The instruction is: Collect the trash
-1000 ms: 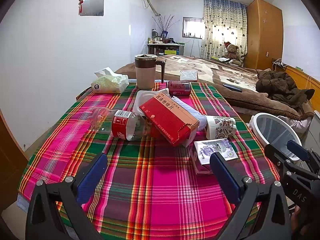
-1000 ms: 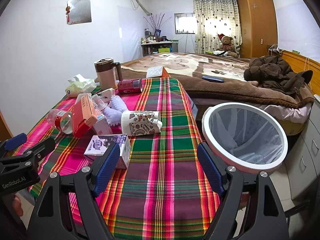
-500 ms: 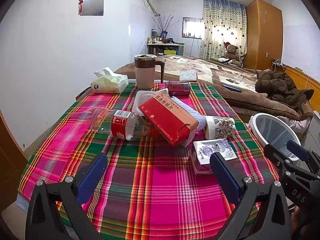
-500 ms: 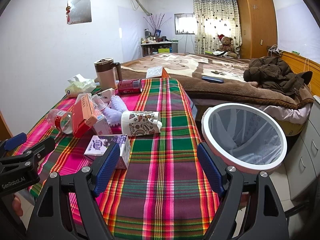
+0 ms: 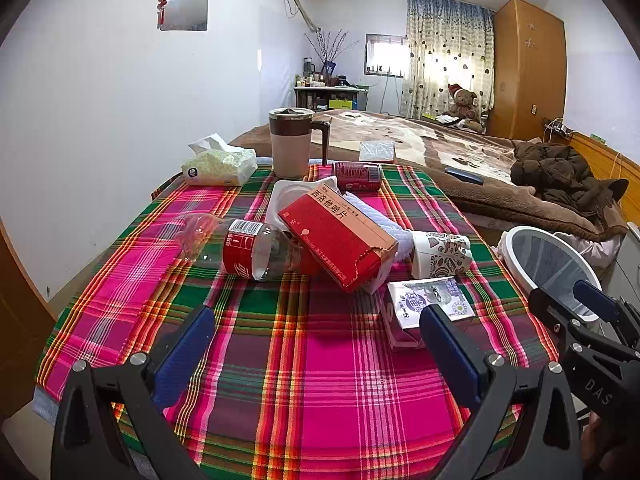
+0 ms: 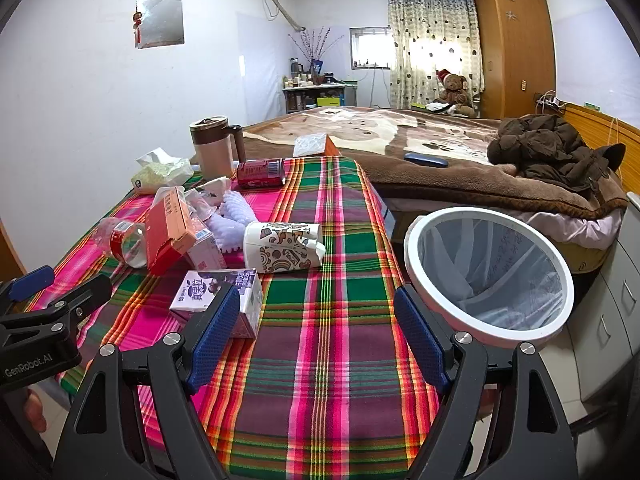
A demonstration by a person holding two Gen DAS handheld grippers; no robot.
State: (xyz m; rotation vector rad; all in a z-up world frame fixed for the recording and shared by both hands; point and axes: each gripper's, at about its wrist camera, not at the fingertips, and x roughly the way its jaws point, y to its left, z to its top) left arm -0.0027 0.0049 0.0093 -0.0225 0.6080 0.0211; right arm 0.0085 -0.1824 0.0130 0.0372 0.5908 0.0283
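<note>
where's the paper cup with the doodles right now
The patterned paper cup lies on its side mid-table in the right wrist view, between the red medicine box on its left and the white-rimmed trash bin on its right, just beyond the purple milk carton.

Both tongs, the left tongs and the right tongs, have black frames, blue bumpy pads and shiny silver screws.

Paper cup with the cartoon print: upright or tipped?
Tipped. The paper cup lies on its side on the plaid tablecloth, crumpled mouth pointing toward the bin.
</note>
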